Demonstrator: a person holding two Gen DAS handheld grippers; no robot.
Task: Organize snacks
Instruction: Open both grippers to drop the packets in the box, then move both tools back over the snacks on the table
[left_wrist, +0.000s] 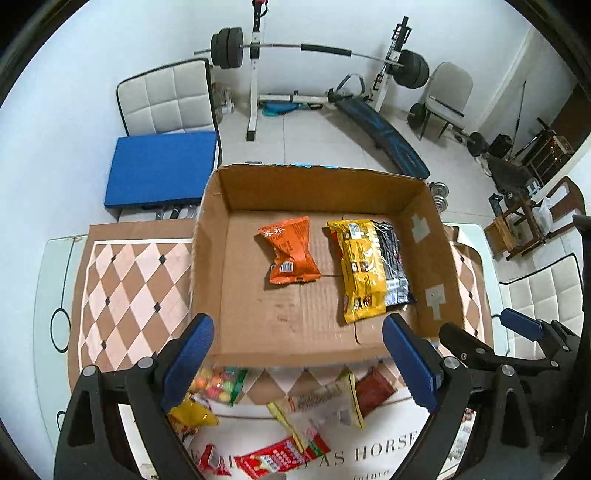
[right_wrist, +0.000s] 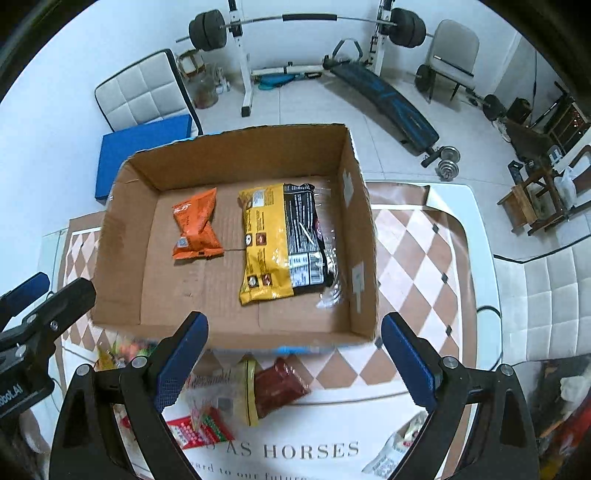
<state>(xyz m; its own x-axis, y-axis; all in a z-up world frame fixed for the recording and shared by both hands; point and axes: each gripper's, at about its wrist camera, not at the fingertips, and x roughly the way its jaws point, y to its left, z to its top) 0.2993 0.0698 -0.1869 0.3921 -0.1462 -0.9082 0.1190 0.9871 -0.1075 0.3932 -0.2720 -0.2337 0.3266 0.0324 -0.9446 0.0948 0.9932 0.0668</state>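
An open cardboard box (left_wrist: 207, 258) (right_wrist: 364, 236) stands on the table. Inside it lie an orange packet (left_wrist: 290, 254) (right_wrist: 197, 225), a yellow packet (left_wrist: 360, 269) (right_wrist: 264, 240) and a black packet (left_wrist: 395, 266) (right_wrist: 304, 236). Loose snacks lie before the box: a colourful candy bag (left_wrist: 218, 384), a red packet (left_wrist: 280, 454) (right_wrist: 199, 428) and a dark red packet (left_wrist: 373, 391) (right_wrist: 279, 384). My left gripper (left_wrist: 301, 358) hovers open above the box's near wall, nothing between its fingers. My right gripper (right_wrist: 295, 358) hangs open beside it, also holding nothing.
A diamond-patterned mat (left_wrist: 125, 288) (right_wrist: 417, 258) covers the white table (right_wrist: 484, 280). White padded chairs (left_wrist: 166, 99) (right_wrist: 554, 291) stand around it, one bearing a blue cushion (left_wrist: 162, 166). A barbell rack (left_wrist: 255, 74) and a weight bench (right_wrist: 388, 99) stand behind.
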